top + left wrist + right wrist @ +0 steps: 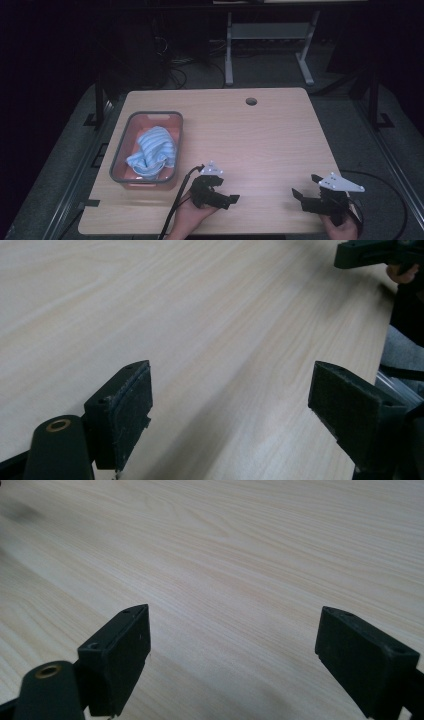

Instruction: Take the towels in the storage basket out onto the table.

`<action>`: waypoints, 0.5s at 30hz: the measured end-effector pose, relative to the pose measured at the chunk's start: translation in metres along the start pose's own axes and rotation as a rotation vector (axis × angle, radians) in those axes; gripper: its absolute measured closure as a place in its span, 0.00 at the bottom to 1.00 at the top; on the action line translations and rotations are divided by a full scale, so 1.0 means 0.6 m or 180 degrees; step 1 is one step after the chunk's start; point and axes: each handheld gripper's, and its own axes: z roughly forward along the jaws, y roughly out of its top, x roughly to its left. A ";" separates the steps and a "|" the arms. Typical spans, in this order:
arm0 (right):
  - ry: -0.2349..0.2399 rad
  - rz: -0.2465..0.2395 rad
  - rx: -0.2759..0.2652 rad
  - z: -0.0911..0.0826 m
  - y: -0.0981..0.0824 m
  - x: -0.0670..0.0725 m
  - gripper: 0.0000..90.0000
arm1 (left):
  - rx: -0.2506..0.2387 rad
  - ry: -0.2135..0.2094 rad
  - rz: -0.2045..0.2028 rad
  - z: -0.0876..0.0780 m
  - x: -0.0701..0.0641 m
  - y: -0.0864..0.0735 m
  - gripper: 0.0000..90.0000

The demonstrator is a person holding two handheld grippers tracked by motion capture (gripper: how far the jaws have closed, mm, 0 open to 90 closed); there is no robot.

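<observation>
A light-blue striped cloth lies crumpled inside a reddish bin with a grey rim on the left side of the wooden table. My left gripper hovers low near the front edge, just right of the bin and pointing right. Its jaws are open over bare wood with nothing between them. My right gripper sits at the front right, pointing left toward the middle of the table. It is open too, with bare tabletop between its pads. The right gripper also appears far off in the left gripper view.
A round cable hole is near the table's far edge. Beyond the table stand a white desk frame and loose cables on the dark floor. Bare wood stretches between the two grippers and across the middle.
</observation>
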 end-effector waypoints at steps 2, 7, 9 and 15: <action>-0.0003 -0.0003 -0.0002 0.000 0.000 -0.001 0.16 | 0.0018 0.0001 -0.0072 0.001 0.005 0.014 0.19; -0.0012 0.0007 -0.0013 -0.002 0.000 -0.002 0.16 | 0.0091 0.0041 -0.0144 0.003 0.011 0.044 0.19; -0.0007 0.0020 -0.0009 -0.002 -0.001 -0.003 0.16 | 0.0127 0.0036 -0.0149 0.003 0.013 0.061 0.19; -0.0017 0.0003 -0.0013 -0.004 -0.001 -0.001 0.16 | 0.0145 0.0124 -0.0115 -0.009 0.022 0.113 0.19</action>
